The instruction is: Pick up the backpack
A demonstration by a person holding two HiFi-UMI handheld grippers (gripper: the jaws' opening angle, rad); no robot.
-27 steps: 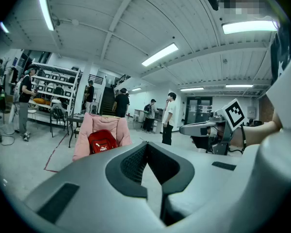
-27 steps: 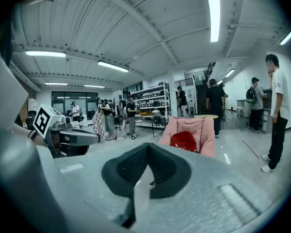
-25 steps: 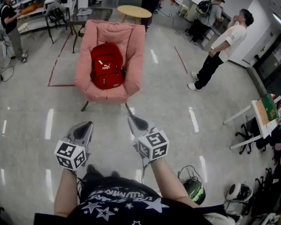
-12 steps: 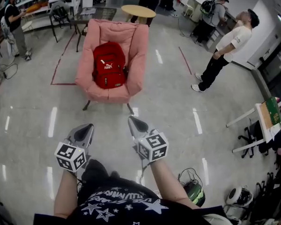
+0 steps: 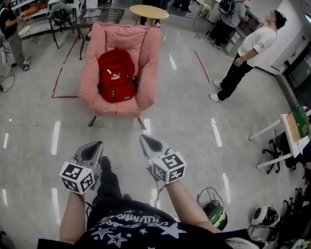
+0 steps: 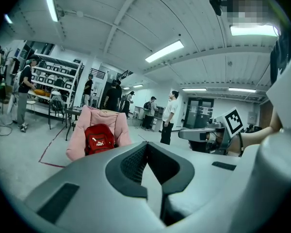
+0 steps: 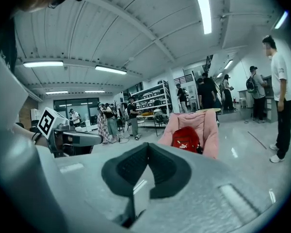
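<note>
1. Backpack (image 5: 116,75): red, propped upright on the seat of the pink armchair (image 5: 149,51), well ahead of you across the floor (image 5: 186,118). Untouched.
2. Progress: nothing done yet. Approach, grasp and lift all remain.
3. Your left tongs (image 5: 95,147) and right tongs (image 5: 145,140): jaws pressed together, empty, touching nothing.

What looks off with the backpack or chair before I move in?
Nothing stands out. The backpack sits upright in the armchair, leaning on its backrest, neither slumped nor spilling. The left gripper and right gripper are well short of the armchair, jaws shut and empty.
</note>
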